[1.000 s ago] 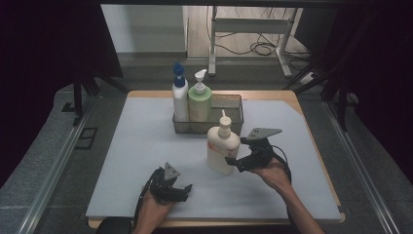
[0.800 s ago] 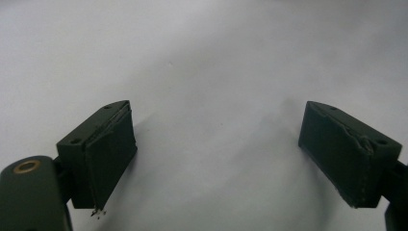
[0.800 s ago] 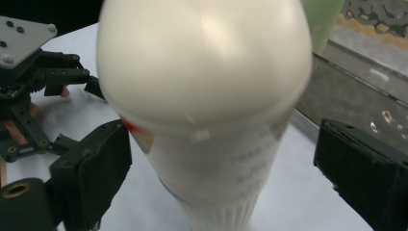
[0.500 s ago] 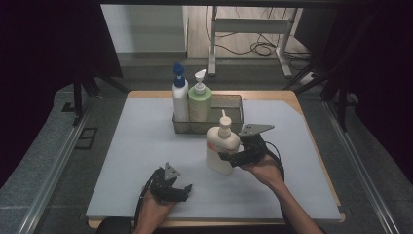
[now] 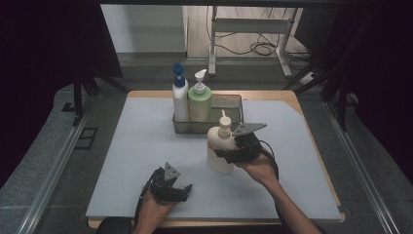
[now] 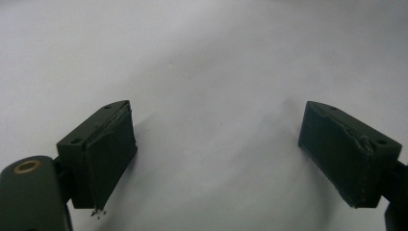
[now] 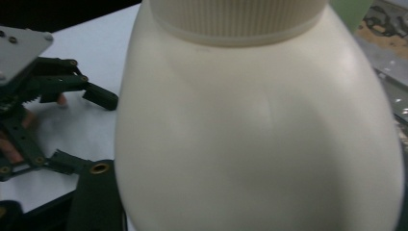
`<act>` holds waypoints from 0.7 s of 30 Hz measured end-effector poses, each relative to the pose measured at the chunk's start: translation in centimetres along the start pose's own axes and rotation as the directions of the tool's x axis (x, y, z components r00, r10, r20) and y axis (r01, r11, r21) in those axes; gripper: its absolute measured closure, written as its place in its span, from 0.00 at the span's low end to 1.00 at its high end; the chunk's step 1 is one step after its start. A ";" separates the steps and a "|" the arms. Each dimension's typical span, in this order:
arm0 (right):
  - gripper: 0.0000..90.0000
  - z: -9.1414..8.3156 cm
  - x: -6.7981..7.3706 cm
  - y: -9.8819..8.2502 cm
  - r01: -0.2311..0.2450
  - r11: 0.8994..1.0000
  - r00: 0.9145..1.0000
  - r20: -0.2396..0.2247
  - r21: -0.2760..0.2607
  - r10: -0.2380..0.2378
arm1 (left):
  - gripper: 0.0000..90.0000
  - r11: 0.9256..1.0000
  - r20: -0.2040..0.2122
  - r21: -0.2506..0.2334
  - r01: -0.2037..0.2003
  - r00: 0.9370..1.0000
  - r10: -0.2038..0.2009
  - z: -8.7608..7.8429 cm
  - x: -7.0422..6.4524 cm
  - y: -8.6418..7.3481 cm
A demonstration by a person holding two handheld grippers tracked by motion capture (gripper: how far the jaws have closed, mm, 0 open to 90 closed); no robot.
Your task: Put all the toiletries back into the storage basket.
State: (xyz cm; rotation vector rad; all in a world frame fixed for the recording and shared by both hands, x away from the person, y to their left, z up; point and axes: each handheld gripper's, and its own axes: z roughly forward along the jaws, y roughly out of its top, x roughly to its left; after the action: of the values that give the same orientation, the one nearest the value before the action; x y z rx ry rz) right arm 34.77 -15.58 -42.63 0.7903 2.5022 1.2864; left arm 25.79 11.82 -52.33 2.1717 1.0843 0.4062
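Note:
A cream pump bottle (image 5: 220, 146) stands upright on the white mat, in front of the wire basket. My right gripper (image 5: 225, 152) comes at it from the right with the bottle's body (image 7: 260, 134) between its jaws. They have just been closing, and the one fingertip (image 7: 96, 202) that shows lies against the bottle's side. My left gripper (image 5: 186, 191) rests near the mat's front edge, open, with bare mat between its wide-set pads (image 6: 110, 154).
A wire basket (image 5: 231, 102) at the back middle holds a white bottle with a blue pump (image 5: 179, 97) and a green bottle (image 5: 199, 105). In the right gripper view the left gripper (image 7: 86, 130) lies beyond the cream bottle. The white mat (image 5: 302, 156) covers the wooden table.
The right hand has slid left up to the cream bottle, so its jaws now sit around the body. The bottle and the left gripper have stayed put.

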 end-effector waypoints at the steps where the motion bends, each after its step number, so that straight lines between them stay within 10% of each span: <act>1: 0.41 0.0 0.0 0.0 0.000 1.000 1.000 -0.001 0.001 0.000 | 0.14 1.000 0.000 0.000 0.000 1.000 0.000 0.0 0.0 0.0; 21: 0.44 -0.4 0.5 0.9 0.021 1.000 1.000 0.019 0.024 -0.021 | 0.14 1.000 0.000 -0.001 0.000 1.000 0.000 0.0 0.0 0.0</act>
State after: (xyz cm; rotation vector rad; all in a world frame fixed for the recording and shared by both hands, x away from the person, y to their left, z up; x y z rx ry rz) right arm 34.51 -15.16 -41.65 0.7757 2.5085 1.2393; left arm 25.79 11.82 -52.34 2.1704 1.0839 0.4064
